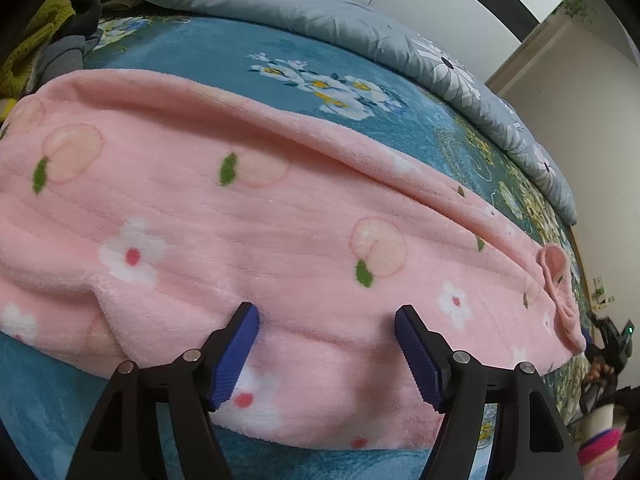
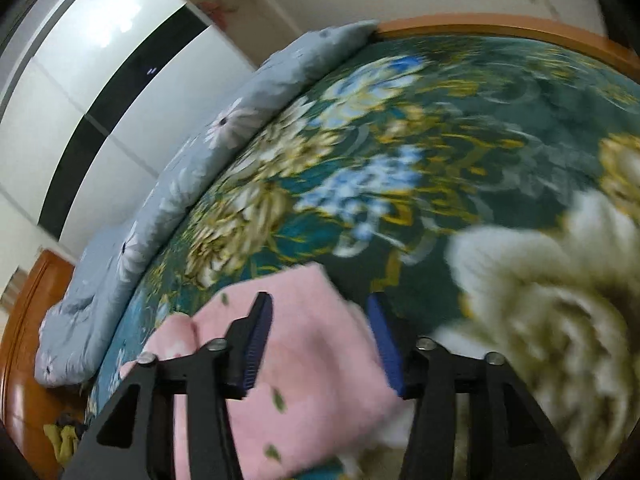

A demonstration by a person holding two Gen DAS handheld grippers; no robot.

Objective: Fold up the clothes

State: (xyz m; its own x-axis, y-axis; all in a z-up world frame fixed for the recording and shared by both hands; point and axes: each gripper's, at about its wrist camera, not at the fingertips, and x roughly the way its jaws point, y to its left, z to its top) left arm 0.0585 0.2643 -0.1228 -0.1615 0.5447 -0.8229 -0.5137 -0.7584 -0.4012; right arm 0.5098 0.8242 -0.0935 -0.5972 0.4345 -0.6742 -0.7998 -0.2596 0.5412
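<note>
mostly one pink garment on one floral blanket, left tool apart, right tool seemingly apart astride its blurred end

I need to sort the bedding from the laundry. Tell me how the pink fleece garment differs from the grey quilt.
The pink fleece garment is pink with peaches and white flowers; the grey quilt is grey-blue with large daisies. The garment looks plush and lies folded flat along the near side of the bed; the quilt looks smooth and creased, bunched along the far edge. Both rest on the teal floral blanket.
</note>
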